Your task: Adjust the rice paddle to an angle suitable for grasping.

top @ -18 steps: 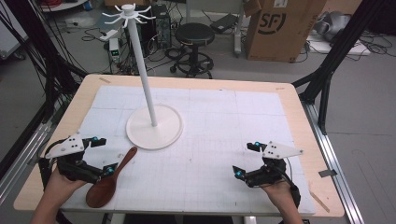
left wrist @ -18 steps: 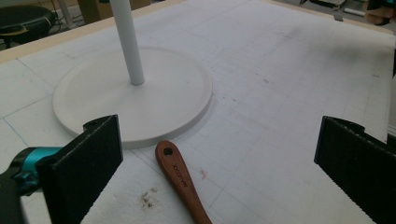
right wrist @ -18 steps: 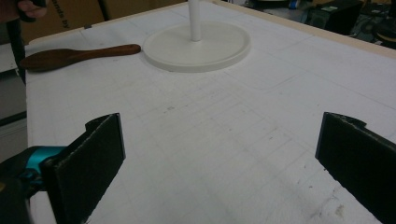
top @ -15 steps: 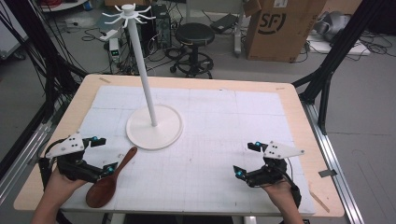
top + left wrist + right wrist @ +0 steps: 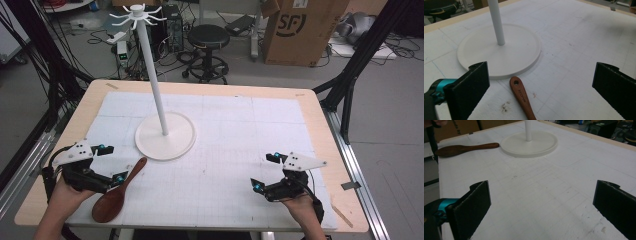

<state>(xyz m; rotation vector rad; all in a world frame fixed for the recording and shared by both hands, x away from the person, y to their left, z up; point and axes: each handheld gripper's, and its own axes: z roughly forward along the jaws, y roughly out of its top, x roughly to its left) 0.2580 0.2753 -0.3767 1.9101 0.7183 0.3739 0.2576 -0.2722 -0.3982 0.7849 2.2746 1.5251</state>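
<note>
from the high view, your left gripper sits near the front left corner of the table, and its jaws are wide apart with nothing in them. the wooden spoon lies flat on the white mat just beside that gripper. its bowl is close to the front edge, and its handle points up toward the white stand. the handle tip stops just short of the stand's round base. your right gripper is well apart from the spoon, over at the front right of the mat. its jaws are apart too and hold nothing.

from the left gripper view, your two black jaws stand far apart at the bottom corners. the spoon handle lies on the mat between them, and no jaw touches it. you can see a small hole near the handle's end. the round base of the stand is just behind the handle tip, with the white pole going up from its middle.

from the right gripper view, your jaws are again wide apart over bare mat. the spoon lies far off at the top left, with its handle tip near the stand's base.
</note>
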